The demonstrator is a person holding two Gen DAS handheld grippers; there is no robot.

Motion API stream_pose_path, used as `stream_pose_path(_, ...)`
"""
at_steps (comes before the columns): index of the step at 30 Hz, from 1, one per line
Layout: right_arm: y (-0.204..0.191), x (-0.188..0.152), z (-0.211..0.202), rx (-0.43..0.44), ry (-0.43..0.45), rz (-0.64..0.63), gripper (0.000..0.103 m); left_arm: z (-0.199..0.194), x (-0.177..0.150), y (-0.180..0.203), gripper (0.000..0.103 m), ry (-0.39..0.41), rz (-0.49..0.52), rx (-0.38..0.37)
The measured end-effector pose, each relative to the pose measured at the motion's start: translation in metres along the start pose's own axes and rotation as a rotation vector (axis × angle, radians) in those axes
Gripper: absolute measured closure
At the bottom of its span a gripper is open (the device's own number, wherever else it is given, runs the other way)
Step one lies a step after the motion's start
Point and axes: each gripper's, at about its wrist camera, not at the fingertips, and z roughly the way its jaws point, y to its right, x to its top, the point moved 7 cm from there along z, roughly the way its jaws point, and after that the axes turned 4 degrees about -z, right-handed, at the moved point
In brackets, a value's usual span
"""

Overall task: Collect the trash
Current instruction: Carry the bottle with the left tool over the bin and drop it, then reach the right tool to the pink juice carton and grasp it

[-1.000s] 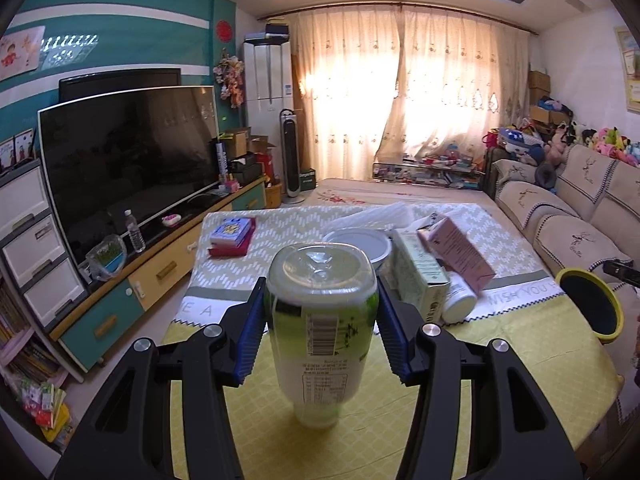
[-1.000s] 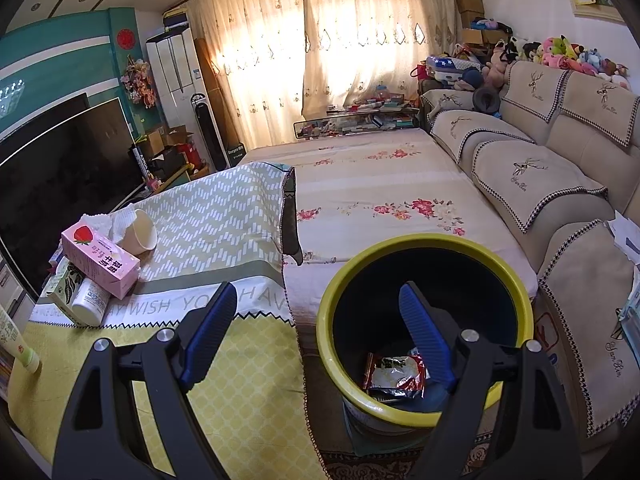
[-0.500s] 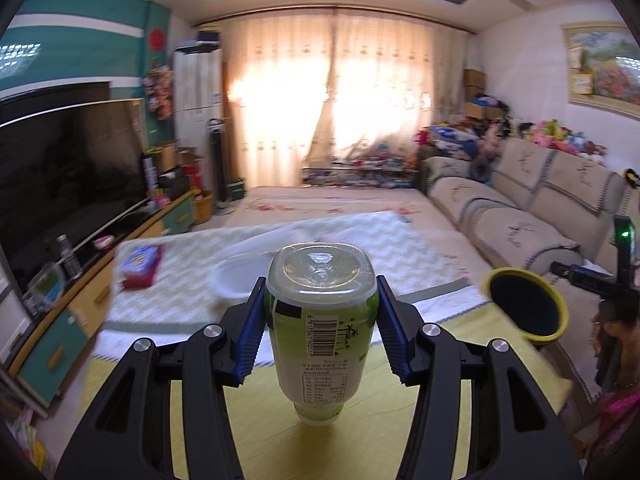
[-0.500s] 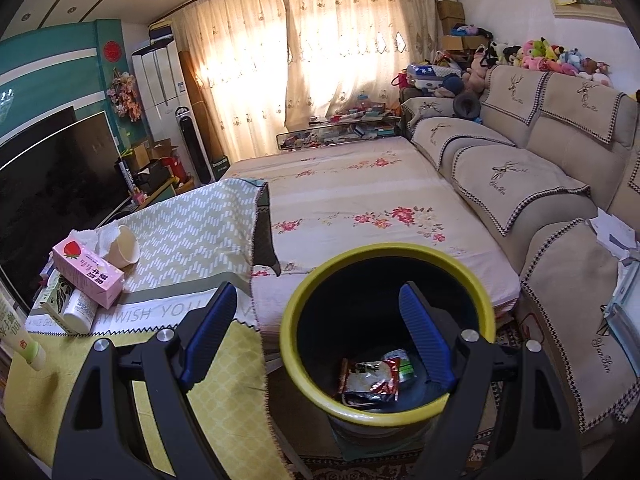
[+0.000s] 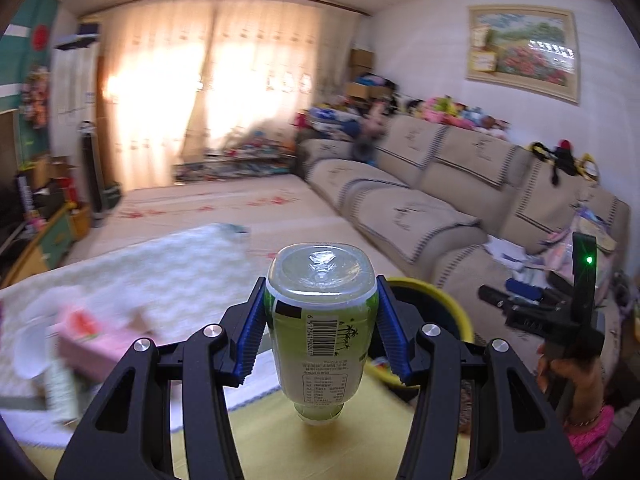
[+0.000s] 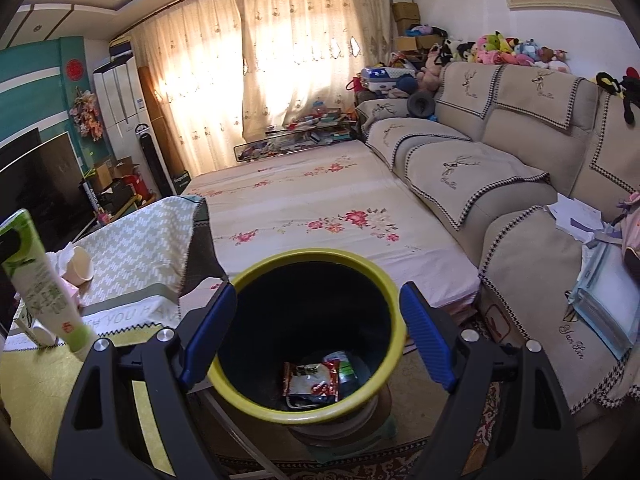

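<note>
Since a second earlier, the green-labelled clear plastic bottle had swung with my left tongs away from the television side toward the sofa, so the yellow-rimmed black bin now sat just behind it. Those tongs were about half open and clamped on the bottle's labelled waist, blue pads flat against both sides. It hung above the yellow-clothed worktop, base pointing away from me and slightly up, cap end down and toward me, long axis running along the tongs. I judged it light, thin-walled and springy, its film label slippery, so mid-body seemed the right hold, gripped without crushing. My right tongs stood wide open and empty, framing the bin, where a red snack wrapper lay at the bottom.
</note>
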Motion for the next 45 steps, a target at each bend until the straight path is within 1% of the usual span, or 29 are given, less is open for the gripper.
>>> stream_pose_path(6,0.025,-0.004,0.002,-0.027,-0.006,0.034,0.024,0.075,0.012,0.058,0.051,-0.039,0.031,-0.106)
stream_pose_path(8,0.031,-0.006,0.001,-0.032,-0.007,0.04,0.024,0.1,0.013,0.076,0.051,-0.053,0.048,-0.118)
stream_pose_path(11,0.039,-0.009,0.0,-0.038,-0.01,0.05,0.024,0.135,0.003,0.095,0.051,-0.089,0.063,-0.117)
stream_pose_path(12,0.041,-0.009,0.0,-0.039,-0.01,0.053,0.022,0.144,0.0,0.099,0.05,-0.097,0.065,-0.12)
stream_pose_path(13,0.042,-0.01,-0.001,-0.04,-0.01,0.056,0.021,0.152,-0.005,0.102,0.046,-0.107,0.074,-0.111)
stream_pose_path(14,0.043,-0.01,-0.001,-0.039,-0.009,0.058,0.021,0.16,-0.006,0.105,0.039,-0.115,0.082,-0.103)
stream_pose_path(16,0.043,-0.01,0.0,-0.035,-0.009,0.06,0.021,0.162,-0.01,0.11,0.037,-0.119,0.088,-0.105)
stream_pose_path(18,0.043,-0.01,0.001,-0.029,-0.009,0.059,0.021,0.15,-0.012,0.104,0.037,-0.104,0.098,-0.102)
stream_pose_path(20,0.04,-0.011,0.002,-0.02,-0.011,0.058,0.021,0.123,-0.011,0.088,0.034,-0.074,0.1,-0.09)
stream_pose_path(22,0.035,-0.013,0.005,-0.01,-0.019,0.053,0.021,0.101,-0.007,0.079,0.031,-0.051,0.084,-0.087)
stream_pose_path(26,0.024,-0.015,0.007,0.01,-0.026,0.04,0.021,0.055,-0.006,0.061,0.031,-0.021,0.049,-0.071)
stream_pose_path(28,0.014,-0.014,0.007,0.024,-0.025,0.029,0.021,0.026,-0.007,0.046,0.031,0.003,0.027,-0.047)
stream_pose_path(30,0.002,-0.013,0.009,0.045,-0.026,0.012,0.021,0.0,-0.008,0.029,0.028,0.03,0.012,-0.018)
stream_pose_path(33,-0.023,-0.014,0.013,0.084,-0.034,-0.023,0.021,-0.047,-0.015,-0.009,0.023,0.072,-0.023,0.07)
stream_pose_path(35,-0.047,-0.013,0.016,0.121,-0.041,-0.055,0.021,-0.072,-0.021,-0.033,0.018,0.081,-0.053,0.118)
stream_pose_path(39,-0.1,-0.013,0.022,0.216,-0.059,-0.121,0.021,-0.128,-0.042,-0.089,0.014,0.088,-0.122,0.258)
stream_pose_path(43,-0.17,-0.014,0.025,0.342,-0.076,-0.207,0.021,-0.177,-0.069,-0.136,0.012,0.092,-0.18,0.38)
stream_pose_path(45,-0.202,-0.016,0.026,0.396,-0.091,-0.25,0.021,-0.192,-0.079,-0.155,0.012,0.092,-0.199,0.415)
